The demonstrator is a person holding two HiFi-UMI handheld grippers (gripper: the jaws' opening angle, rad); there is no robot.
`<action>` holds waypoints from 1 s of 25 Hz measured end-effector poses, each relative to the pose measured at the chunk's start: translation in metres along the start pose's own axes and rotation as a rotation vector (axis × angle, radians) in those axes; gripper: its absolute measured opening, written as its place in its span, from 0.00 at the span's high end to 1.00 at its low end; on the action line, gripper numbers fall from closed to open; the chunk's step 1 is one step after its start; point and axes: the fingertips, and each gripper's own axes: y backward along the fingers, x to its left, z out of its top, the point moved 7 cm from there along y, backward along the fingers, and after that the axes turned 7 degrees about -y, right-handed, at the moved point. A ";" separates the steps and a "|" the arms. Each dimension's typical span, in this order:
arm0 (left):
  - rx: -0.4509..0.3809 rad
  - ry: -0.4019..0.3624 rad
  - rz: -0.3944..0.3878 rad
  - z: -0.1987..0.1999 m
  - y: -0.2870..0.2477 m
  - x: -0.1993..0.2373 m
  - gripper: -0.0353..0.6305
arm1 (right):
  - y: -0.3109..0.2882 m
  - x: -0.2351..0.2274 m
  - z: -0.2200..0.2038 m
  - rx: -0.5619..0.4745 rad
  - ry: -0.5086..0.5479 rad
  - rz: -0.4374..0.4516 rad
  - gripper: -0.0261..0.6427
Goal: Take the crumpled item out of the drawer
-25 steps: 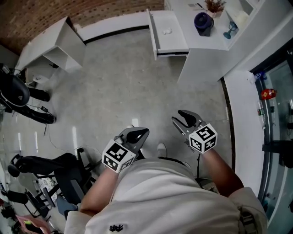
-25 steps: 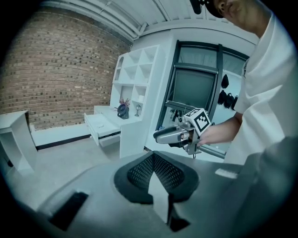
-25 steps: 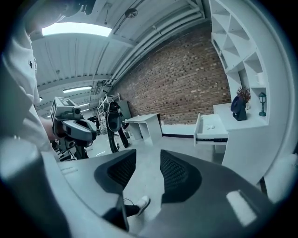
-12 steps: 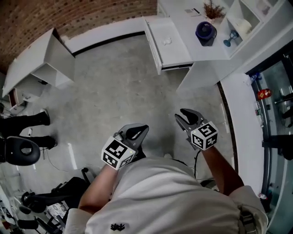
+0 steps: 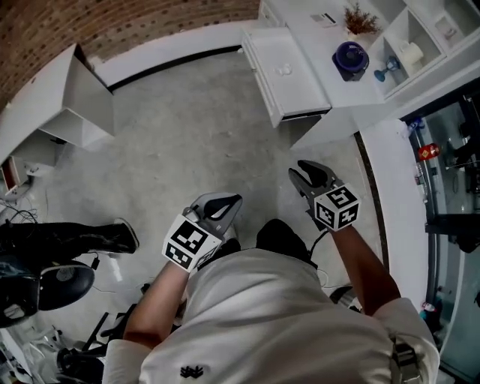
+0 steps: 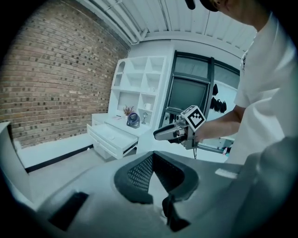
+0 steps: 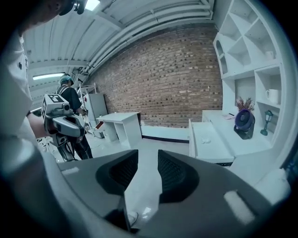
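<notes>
Up at the top of the head view, right of centre, the crumpled item (image 5: pixel 283 70) lies as a small white wad on the floor of the open drawer (image 5: pixel 300 96), nearer the drawer's back than its front lip. Both grippers are well apart from it, held low in front of the person's body. The right gripper (image 5: pixel 306 177) has its jaws partly spread with nothing between them. The left gripper (image 5: pixel 227 203) has its pads pressed together at the tips, also empty.

The step in hand looks like the approach. The right gripper is on the drawer's side, so it seems the natural one to carry over. It would do best to come down from above with the jaws wider than the wad and close across its bulk, not on a loose corner. A wad that light could skid or slip free, so a straight lift clear of the drawer walls is safest.

Around the drawer, the white cabinet top (image 5: pixel 315 41) carries a dark blue fan (image 5: pixel 349 58) and a small dried plant (image 5: pixel 360 18), with open shelves (image 5: pixel 420 34) at the upper right. Bare grey concrete floor (image 5: pixel 187 135) fills the middle. A white desk (image 5: pixel 67 97) stands at upper left, and a brick wall (image 5: pixel 112 22) runs along the top edge.
</notes>
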 end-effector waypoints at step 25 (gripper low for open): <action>0.004 0.097 0.136 0.089 -0.155 0.194 0.94 | -0.210 -0.276 0.105 0.099 0.043 -0.027 0.73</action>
